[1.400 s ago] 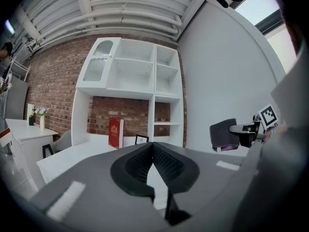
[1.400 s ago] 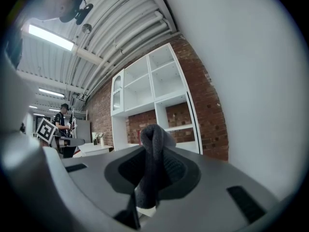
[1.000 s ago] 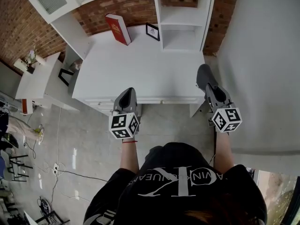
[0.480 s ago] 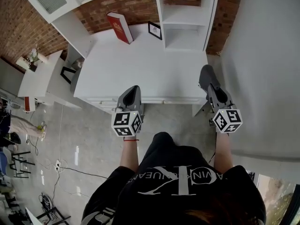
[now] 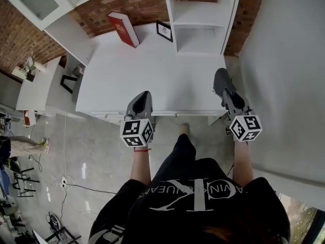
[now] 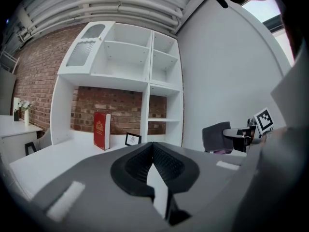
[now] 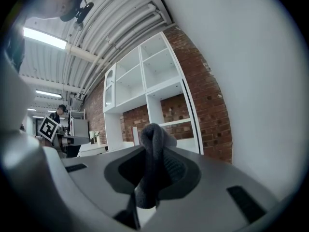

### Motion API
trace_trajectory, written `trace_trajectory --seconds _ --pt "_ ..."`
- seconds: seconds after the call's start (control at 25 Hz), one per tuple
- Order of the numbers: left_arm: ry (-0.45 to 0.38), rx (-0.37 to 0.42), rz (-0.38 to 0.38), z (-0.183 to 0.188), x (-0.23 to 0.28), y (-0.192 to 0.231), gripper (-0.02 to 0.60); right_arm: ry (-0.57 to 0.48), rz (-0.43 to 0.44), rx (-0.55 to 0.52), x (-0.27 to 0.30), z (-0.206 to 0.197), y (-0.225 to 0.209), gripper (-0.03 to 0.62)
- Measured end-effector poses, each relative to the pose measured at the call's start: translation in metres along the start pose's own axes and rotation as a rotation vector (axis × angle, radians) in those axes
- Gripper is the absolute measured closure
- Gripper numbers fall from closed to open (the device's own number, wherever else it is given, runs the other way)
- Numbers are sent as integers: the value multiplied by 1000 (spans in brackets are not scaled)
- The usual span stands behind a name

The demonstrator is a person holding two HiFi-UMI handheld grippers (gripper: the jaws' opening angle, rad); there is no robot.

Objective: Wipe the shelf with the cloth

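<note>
Grey cloth [image 7: 148,190] pinched in right gripper [image 5: 222,84], shelf [image 7: 166,88] ahead; left gripper [image 6: 153,150] clenched, empty, book [image 6: 101,130] ahead-left.

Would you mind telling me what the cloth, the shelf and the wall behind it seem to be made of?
The cloth: dark grey knit or microfibre fabric, judging by its soft, bunched fold.
The shelf: probably painted or laminated wood board; smooth, matte white, flat panels.
The wall: bare red brick with visible mortar joints.
</note>
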State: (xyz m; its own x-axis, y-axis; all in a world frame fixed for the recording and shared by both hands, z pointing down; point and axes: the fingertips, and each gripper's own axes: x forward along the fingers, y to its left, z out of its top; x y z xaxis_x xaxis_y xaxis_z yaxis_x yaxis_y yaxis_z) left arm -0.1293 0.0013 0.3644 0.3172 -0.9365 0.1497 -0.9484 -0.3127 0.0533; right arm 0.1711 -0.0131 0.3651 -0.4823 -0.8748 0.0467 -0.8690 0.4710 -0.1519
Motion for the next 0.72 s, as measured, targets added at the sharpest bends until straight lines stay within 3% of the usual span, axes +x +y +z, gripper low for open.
trace_trajectory --seconds 0.72 --pt "67 -13 -47 -29 123 29 571 123 29 7 118 -35 -33 531"
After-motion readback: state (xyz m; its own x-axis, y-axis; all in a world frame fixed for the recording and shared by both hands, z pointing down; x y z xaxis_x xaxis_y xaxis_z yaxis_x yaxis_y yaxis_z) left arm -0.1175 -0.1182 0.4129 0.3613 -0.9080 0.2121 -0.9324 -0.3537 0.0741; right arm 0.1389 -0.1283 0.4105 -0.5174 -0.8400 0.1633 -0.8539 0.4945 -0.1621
